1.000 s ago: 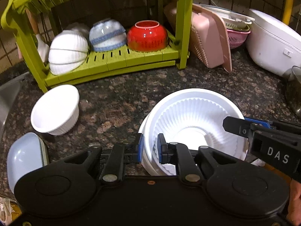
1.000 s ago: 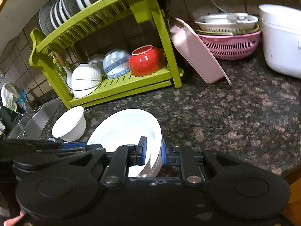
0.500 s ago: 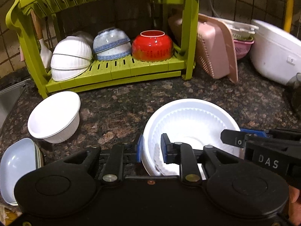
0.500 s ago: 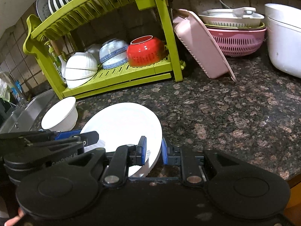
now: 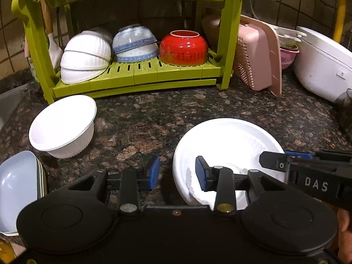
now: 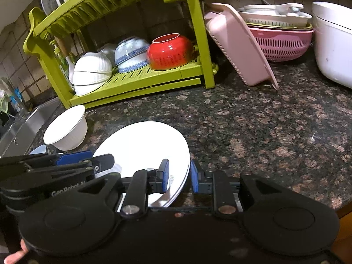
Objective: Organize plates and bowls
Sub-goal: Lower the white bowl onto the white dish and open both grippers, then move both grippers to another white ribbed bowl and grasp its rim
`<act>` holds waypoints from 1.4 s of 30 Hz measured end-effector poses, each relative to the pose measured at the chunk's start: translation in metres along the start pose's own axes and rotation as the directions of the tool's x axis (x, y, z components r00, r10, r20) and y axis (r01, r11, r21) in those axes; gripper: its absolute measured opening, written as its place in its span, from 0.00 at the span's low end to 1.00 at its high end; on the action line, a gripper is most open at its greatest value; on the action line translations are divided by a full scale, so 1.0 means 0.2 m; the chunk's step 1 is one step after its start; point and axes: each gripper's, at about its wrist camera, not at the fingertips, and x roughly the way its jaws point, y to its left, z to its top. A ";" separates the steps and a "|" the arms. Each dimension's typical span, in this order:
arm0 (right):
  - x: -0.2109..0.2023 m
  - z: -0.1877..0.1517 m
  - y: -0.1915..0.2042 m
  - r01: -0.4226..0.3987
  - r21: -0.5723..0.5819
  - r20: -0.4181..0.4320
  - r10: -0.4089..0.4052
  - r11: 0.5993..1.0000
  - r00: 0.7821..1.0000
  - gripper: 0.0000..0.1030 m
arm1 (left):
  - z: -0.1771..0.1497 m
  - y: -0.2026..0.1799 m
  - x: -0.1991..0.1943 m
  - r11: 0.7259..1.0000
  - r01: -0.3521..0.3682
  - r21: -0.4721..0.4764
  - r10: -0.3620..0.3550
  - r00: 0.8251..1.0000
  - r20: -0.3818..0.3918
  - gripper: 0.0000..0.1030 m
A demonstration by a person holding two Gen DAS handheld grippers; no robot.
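White plates [image 5: 226,145] [image 6: 143,145] lie stacked on the dark granite counter, tilted up at the right gripper's side. My left gripper [image 5: 177,175] is open, and the plates' left rim stands loose between its blue pads. My right gripper [image 6: 179,176] is shut on the opposite rim; in the left wrist view it [image 5: 277,159] reaches in from the right. A white bowl [image 5: 63,125] [image 6: 66,129] sits upright to the left. The green rack [image 5: 136,77] [image 6: 136,79] behind holds upturned white, blue-patterned and red bowls [image 5: 183,47].
A pale blue dish [image 5: 15,189] lies at the near left by the sink [image 6: 19,132]. A pink basket [image 5: 257,57] leans on the rack's right post. A pink colander [image 6: 281,41] and a white cooker [image 5: 323,66] stand at the right. Plates fill the rack's top tier.
My left gripper has opened and let go of the plates' rim. The right gripper has kept its hold. Both views have pulled back a little from the rack.
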 end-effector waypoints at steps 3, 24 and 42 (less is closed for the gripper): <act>0.00 0.00 0.01 -0.002 -0.002 0.008 0.002 1.000 1.000 0.27 | 0.00 0.01 0.02 1.000 -0.004 -0.011 0.004 1.000 -0.010 0.45; -0.11 0.00 -0.03 -0.031 0.050 0.198 0.020 0.998 0.980 0.60 | -0.01 0.11 -0.02 0.991 -0.038 -0.131 0.045 0.998 0.054 0.53; -0.15 0.07 0.03 -0.054 0.086 0.301 0.026 0.995 0.953 0.61 | 0.05 0.35 -0.25 0.963 0.087 -0.255 -0.047 0.987 0.156 0.55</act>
